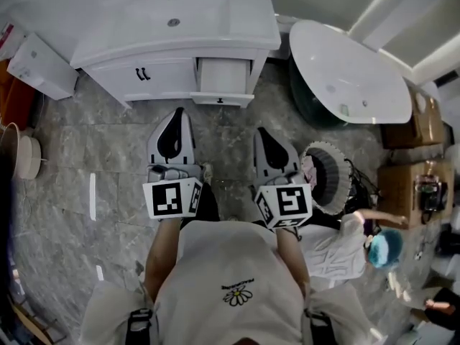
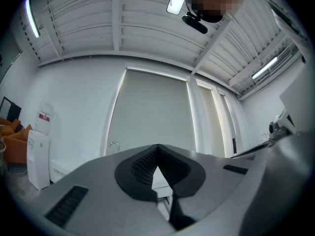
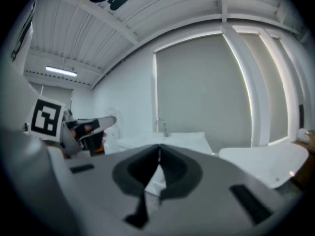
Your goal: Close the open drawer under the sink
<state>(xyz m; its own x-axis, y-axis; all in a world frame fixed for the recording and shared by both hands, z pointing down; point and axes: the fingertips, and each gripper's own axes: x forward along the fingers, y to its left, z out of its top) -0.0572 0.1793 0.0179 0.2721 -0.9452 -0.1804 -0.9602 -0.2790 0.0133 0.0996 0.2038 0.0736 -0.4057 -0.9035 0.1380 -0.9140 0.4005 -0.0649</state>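
Grey-shelled, my left claw (image 1: 177, 113) is clenched with its tips pressed together and nothing between them. My right claw (image 1: 263, 131) is clenched and empty too. Both hover short of the white vanity (image 1: 154, 74), pointing toward it over the marble floor (image 1: 100, 157). The drawer (image 1: 224, 77) stands pulled out of the vanity's right half, below the sink (image 1: 172, 20). A white bathtub (image 1: 348, 74) sits to the vanity's right.
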